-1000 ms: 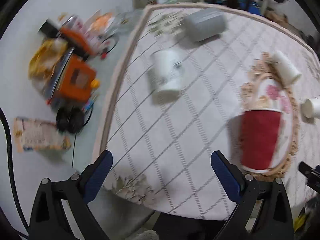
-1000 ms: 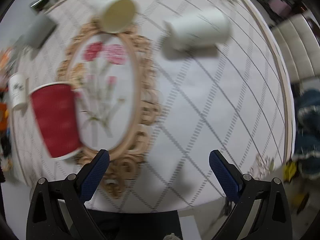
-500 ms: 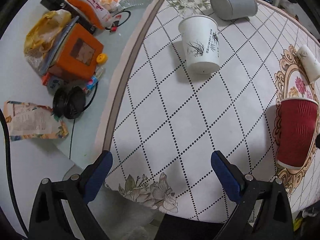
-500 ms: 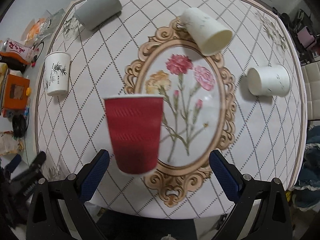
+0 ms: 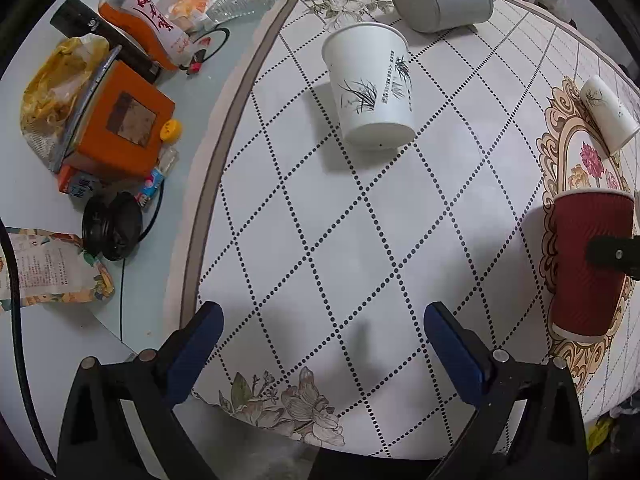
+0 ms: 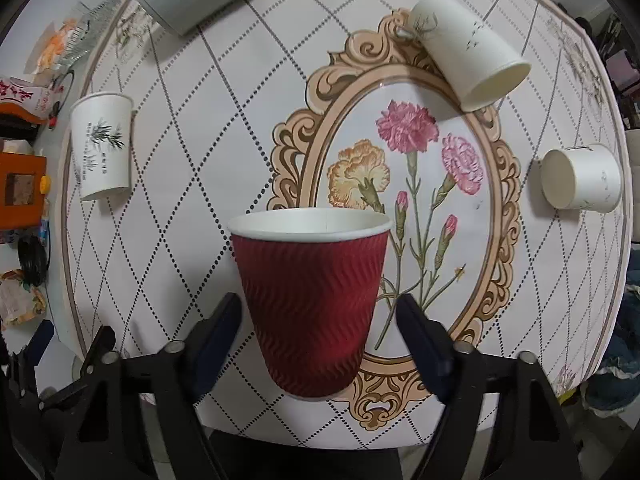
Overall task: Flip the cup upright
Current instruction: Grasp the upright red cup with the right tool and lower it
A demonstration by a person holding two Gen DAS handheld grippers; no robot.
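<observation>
My left gripper is hovering wide apart, holding nothing. The ribbed red paper cup is standing upright between my right gripper's parted jaws; bumping it risks toppling it.

Orange box, black headphones, orange bottle beside tablecloth.

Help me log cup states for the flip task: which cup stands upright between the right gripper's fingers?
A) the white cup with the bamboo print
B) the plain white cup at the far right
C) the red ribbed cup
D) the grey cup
C: the red ribbed cup stands rim-up between the open fingers of the right gripper, which flank its sides.
</observation>
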